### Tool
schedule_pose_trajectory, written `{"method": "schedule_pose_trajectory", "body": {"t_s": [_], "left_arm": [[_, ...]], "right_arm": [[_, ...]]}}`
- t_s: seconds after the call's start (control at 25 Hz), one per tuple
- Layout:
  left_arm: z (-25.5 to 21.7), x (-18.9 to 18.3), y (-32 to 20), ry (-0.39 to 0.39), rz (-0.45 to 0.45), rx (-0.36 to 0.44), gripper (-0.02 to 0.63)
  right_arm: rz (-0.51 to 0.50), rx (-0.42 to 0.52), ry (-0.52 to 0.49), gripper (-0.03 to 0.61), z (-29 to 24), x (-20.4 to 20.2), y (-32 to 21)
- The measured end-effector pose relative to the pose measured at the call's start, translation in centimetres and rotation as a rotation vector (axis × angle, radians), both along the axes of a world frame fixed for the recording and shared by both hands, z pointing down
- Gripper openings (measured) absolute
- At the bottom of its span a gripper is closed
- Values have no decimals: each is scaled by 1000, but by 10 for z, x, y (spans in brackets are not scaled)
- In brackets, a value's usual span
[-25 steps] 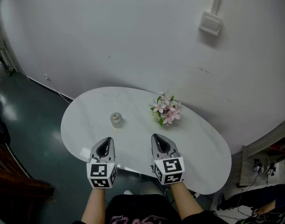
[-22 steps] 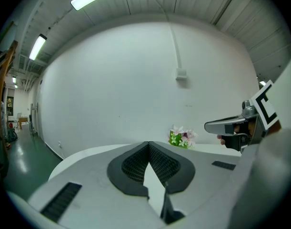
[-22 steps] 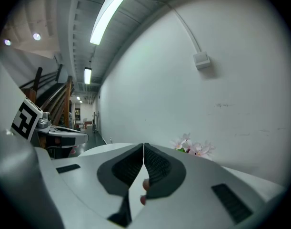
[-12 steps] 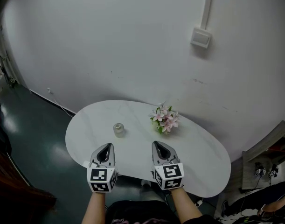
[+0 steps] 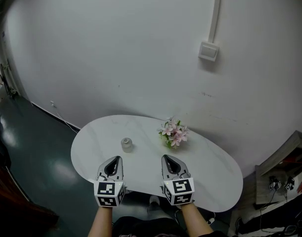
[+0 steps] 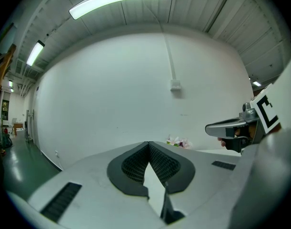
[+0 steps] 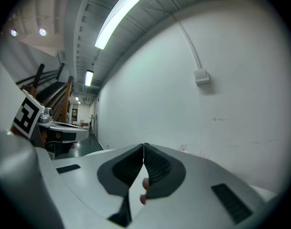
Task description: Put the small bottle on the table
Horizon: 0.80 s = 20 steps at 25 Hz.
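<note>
bottle (image 5: 126,143) stands on the table (image 5: 215,169) near its left end, clear of the near edge. left gripper (image 5: 113,162) and right gripper (image 5: 168,161) hover closed and empty. placing looks done, so no next move seems needed.

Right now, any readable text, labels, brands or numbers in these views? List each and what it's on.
No text is readable in any view.
Cubes on the left tongs and right tongs: black-and-white square markers only, no letters or digits.
On the small bottle: any label is too small to read.
On the wall box: no print shows.
</note>
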<state>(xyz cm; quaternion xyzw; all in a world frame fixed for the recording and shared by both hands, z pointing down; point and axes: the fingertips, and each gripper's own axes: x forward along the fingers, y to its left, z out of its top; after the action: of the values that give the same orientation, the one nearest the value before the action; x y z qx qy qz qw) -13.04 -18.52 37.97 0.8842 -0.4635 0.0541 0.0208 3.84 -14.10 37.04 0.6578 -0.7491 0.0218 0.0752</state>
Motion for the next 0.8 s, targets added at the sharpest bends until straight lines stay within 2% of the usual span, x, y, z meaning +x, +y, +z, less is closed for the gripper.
{"method": "schedule_pose_trajectory", "body": {"t_s": [0.8], "left_arm": [[6,-3,3,17,14,-3,12]], "right_arm": [[21,-10,-2,67,10,1,8]]}}
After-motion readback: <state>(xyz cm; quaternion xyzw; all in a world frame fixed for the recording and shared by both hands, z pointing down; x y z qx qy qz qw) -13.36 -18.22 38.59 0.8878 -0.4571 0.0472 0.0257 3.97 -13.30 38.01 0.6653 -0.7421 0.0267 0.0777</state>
